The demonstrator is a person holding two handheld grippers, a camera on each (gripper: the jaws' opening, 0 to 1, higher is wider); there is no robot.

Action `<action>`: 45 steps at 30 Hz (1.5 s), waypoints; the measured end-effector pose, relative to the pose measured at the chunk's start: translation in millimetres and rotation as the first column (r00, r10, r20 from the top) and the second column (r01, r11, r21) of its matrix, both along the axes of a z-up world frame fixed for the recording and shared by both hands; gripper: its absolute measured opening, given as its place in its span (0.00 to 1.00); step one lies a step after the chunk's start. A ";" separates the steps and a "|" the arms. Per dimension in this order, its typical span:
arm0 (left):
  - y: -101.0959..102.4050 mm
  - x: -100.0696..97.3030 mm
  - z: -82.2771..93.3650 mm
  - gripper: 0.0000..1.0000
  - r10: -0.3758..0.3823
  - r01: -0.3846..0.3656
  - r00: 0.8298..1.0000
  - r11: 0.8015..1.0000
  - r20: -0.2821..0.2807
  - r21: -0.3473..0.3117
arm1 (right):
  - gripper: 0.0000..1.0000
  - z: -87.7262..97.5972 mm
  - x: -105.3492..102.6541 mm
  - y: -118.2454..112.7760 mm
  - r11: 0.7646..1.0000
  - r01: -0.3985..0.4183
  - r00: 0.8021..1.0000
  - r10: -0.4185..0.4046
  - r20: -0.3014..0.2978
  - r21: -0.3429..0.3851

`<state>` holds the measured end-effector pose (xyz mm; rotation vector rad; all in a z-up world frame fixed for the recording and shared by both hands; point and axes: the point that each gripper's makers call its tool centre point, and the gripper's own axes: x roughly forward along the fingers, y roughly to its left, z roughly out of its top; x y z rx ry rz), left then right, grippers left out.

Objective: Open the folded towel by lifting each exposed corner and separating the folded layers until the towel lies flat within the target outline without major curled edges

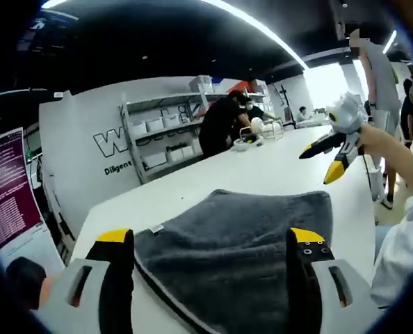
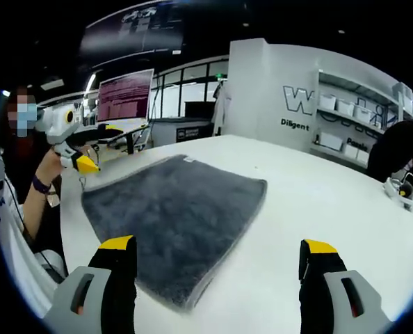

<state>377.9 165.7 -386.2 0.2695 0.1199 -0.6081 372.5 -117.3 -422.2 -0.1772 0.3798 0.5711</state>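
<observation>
Grey plush towel, soft, limp, light, folded flat on white worktop; best pinched at thick corner near 6 o'clock. Left hand-held gripper released over it; right hand-held gripper released, hovering

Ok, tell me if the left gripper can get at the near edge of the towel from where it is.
Probably yes. The left gripper is open, and the grey towel lies on the white table right between its jaws, with nothing in front of it. The right gripper is held up off to the side.
</observation>
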 end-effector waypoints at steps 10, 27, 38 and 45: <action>16.7 -25.9 -1.4 0.96 -0.025 0.006 0.998 0.961 -0.065 -0.275 | 0.99 -9.6 -1.0 -18.4 1.000 0.013 1.000 -0.013 -0.016 0.025; 82.8 -76.5 -51.3 0.99 0.227 -0.240 0.955 0.970 -0.192 -0.047 | 0.99 -37.5 -22.0 -20.3 0.992 -0.103 0.993 0.098 -0.072 -0.077; 70.9 -74.6 -68.2 0.99 0.196 -0.209 0.948 0.977 -0.250 -0.028 | 0.89 -49.5 -30.4 -9.6 0.985 -0.172 0.978 0.168 -0.122 -0.016; 64.4 -67.2 -70.7 0.99 0.171 -0.191 0.951 0.980 -0.259 -0.055 | 0.75 -55.2 -48.2 6.7 0.954 -0.299 0.946 0.292 -0.139 -0.033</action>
